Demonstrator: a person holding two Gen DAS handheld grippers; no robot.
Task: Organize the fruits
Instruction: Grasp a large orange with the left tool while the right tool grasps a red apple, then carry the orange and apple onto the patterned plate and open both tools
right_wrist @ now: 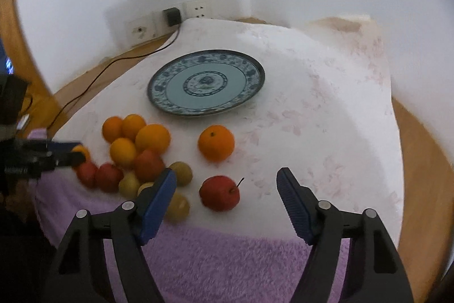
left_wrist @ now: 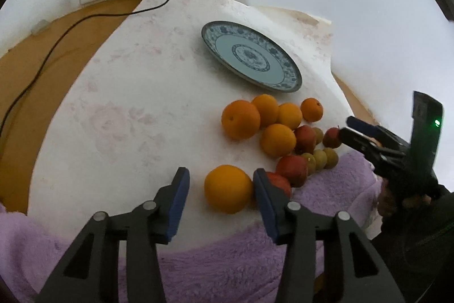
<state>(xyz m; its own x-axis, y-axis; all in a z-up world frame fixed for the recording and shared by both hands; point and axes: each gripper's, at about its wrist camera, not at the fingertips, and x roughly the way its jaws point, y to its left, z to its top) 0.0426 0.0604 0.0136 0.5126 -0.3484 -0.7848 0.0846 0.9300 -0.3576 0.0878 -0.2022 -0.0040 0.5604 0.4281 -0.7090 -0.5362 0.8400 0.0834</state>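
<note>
Left wrist view: left gripper (left_wrist: 221, 190) part-open around round orange (left_wrist: 228, 188), no grip yet; right gripper (right_wrist: 227, 196) open, straddling red apple (right_wrist: 219, 192); pick step; next squeeze, carry to blue-patterned plate (left_wrist: 286, 81).

- The left gripper (left_wrist: 220, 173) pointed steeply downward, on the near side of the plate (left_wrist: 211, 31) and well short of it.
- Its jaws stood partly apart, blue pads facing each other; the left pad showed a clear gap on its inner side, so nothing was clamped.
- The right gripper (right_wrist: 227, 174) also tilted downward on the near side of the plate, jaws spread wider than the left's, both pads free of contact.
- From the left wrist camera, the right gripper reached in from the right, below the plate, with a hand (left_wrist: 393, 198) wrapped around its handle.
</note>
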